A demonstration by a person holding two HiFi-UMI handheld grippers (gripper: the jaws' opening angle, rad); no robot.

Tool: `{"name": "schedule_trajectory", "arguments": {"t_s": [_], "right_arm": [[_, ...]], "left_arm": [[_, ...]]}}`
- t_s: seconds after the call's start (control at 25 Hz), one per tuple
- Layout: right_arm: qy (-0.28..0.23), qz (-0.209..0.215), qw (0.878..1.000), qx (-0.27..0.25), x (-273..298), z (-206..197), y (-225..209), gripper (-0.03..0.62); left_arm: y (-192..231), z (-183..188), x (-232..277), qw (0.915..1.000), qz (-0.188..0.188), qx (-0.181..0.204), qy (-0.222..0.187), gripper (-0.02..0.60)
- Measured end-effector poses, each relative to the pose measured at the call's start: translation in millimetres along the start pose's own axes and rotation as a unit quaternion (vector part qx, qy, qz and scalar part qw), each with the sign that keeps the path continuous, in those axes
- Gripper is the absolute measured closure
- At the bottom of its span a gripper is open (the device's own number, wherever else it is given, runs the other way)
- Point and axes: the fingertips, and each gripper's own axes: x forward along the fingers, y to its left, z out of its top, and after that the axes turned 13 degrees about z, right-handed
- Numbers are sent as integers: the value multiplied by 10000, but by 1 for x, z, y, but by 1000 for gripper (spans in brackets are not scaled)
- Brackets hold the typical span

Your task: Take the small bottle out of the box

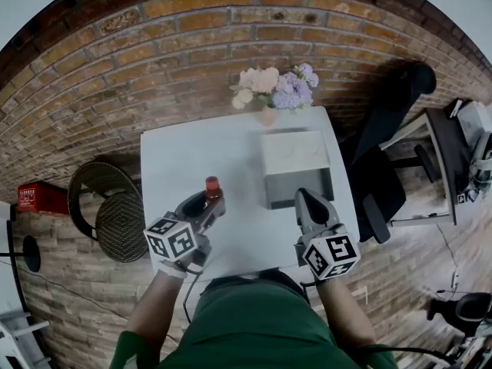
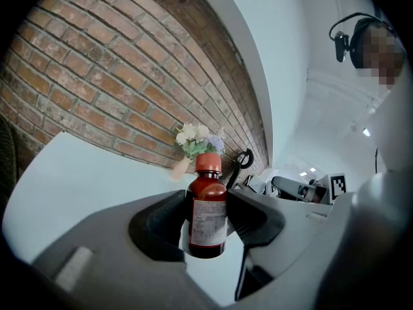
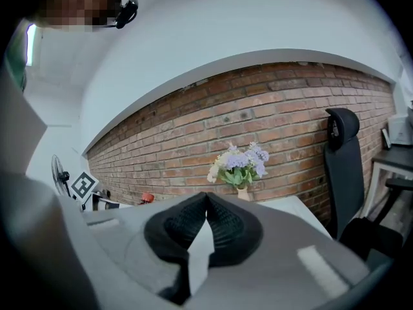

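We count 1 small bottle (image 2: 208,218) with 1 red cap (image 2: 208,163), and 1 box (image 1: 296,167), on 1 white table (image 1: 192,156). We see 2 grippers, the left gripper (image 1: 209,201) and the right gripper (image 1: 304,194), and 2 marker cubes (image 1: 171,239), 1 on each gripper. At the table's far edge we count 1 vase of flowers (image 1: 270,98). Around the table we find 1 black office chair (image 1: 388,137), 2 round woven discs (image 1: 123,225), 1 red crate (image 1: 40,198) and 1 desk (image 1: 442,148).
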Motion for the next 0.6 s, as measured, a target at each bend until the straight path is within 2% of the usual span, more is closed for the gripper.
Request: {"name": "schedule_trajectory", "arguments": {"t_s": [0.6], "right_arm": [[-13, -40, 10000, -87, -3, 4, -6, 589]], "left_arm": [[-9, -9, 7, 9998, -173, 12, 105, 371]]}}
